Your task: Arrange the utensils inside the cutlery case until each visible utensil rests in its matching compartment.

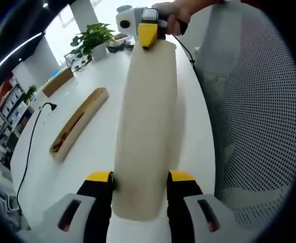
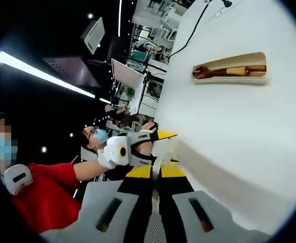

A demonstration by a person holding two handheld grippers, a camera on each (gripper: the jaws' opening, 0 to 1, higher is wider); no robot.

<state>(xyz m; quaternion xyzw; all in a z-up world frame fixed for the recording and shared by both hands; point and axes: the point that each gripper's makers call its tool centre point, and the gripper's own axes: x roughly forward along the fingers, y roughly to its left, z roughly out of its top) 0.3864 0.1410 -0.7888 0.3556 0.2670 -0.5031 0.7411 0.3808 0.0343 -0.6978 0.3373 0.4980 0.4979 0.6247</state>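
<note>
Left gripper view: left gripper (image 1: 140,185) jaws pinch near end of cream case lid (image 1: 146,126); right gripper (image 1: 149,36) clamps far end. Open cutlery case (image 1: 78,124) with wooden utensils lies apart on white table (image 1: 87,167).

Right gripper view: right gripper (image 2: 156,173) pinches lid edge (image 2: 164,152); case (image 2: 230,68) on table beyond.

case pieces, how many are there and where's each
2. One long beige case piece is clamped at both ends by the left gripper and the right gripper. The other lies open on the white table, wooden utensils inside.
</note>
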